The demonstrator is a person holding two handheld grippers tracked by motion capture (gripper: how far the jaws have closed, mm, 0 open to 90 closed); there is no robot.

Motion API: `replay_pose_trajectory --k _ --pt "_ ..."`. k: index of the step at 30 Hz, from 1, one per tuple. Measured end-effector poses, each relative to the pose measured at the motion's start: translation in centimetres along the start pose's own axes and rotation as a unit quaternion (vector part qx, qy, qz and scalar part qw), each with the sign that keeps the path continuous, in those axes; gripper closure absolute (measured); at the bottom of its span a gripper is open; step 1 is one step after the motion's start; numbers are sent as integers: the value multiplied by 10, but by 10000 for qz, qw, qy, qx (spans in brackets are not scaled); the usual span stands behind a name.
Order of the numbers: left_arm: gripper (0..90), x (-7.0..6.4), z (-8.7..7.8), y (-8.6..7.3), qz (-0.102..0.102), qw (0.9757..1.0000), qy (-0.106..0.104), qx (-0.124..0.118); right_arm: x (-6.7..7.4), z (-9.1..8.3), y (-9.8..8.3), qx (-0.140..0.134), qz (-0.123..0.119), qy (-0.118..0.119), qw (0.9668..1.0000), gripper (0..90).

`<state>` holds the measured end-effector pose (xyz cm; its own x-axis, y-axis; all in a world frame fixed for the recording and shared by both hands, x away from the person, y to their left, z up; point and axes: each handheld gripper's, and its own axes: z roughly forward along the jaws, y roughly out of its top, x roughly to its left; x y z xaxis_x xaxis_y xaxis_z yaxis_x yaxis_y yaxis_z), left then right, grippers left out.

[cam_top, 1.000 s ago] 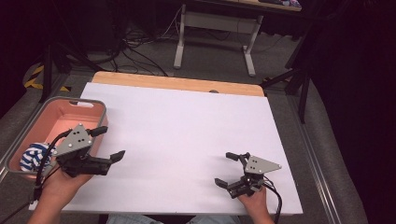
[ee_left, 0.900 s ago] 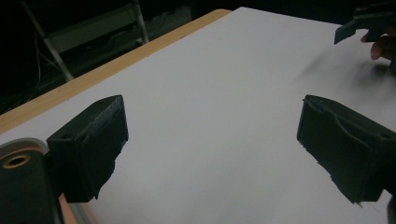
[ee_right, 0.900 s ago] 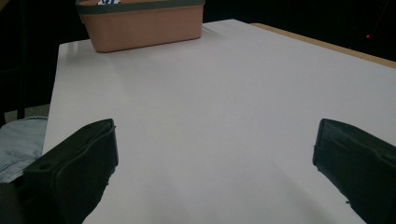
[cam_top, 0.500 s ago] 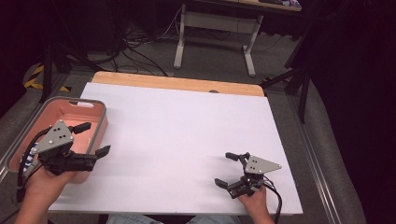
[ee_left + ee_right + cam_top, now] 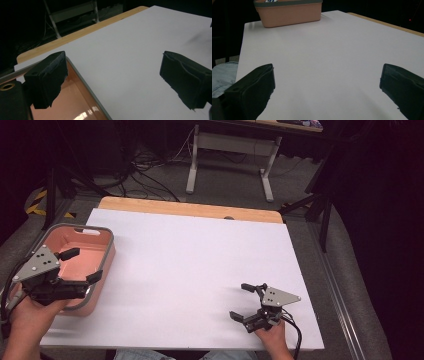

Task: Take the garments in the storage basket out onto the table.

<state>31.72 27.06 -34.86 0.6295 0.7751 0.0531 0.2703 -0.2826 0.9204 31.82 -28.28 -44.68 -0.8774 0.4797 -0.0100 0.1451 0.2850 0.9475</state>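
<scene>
**Hovering left gripper at the bin rim, right gripper parked low on the sheet**

Your left gripper (image 5: pixel 76 266) sits over the near right corner of the salmon-pink plastic bin with the grey rim (image 5: pixel 102 234), jaws spread wide, nothing between them. The high view puts one jaw over the bin's inside and the other at its right rim. The left gripper view adds detail: the bin's rim (image 5: pixel 86 87) runs between the two jaws, left jaw over the glossy pink floor, right jaw over the white table sheet (image 5: pixel 130 50).

Your right gripper (image 5: pixel 248 302) is near the sheet's front edge, well apart from the bin, jaws also wide open and empty.

The right gripper view gives you the bin's outer wall (image 5: pixel 288 13) side-on at the far end of the sheet, with a scrap of something blue and white (image 5: pixel 271 1) just above the rim; can't tell what it is.

Bin sits at the sheet's left edge, partly overhanging it. A bare wooden strip (image 5: pixel 190 210) shows along the far edge. Broad open sheet lies between the two grippers.
</scene>
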Motion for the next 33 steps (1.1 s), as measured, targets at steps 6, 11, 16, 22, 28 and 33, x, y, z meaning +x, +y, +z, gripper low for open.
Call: replay_pose_trajectory --k 6,11,16,22,28,33 --pt "65 10 -4 -5 12 9992 290 280 0 0 0 6 1 4 10000 3" --pt "59 22 -8 -11 -193 9989 284 326 0 0 0 5 18 9 10000 0" --pt "41 31 -11 -18 -339 9975 419 453 0 0 0 10 25 17 10000 0" --pt "26 44 -15 -27 -554 9945 617 641 0 0 0 12 27 26 10000 1" --pt "24 53 -22 -36 -675 9914 801 786 0 0 0 27 21 10 10000 0" --pt "8 60 -27 -47 -823 9849 1106 1050 0 1 0 38 34 7 10000 0"
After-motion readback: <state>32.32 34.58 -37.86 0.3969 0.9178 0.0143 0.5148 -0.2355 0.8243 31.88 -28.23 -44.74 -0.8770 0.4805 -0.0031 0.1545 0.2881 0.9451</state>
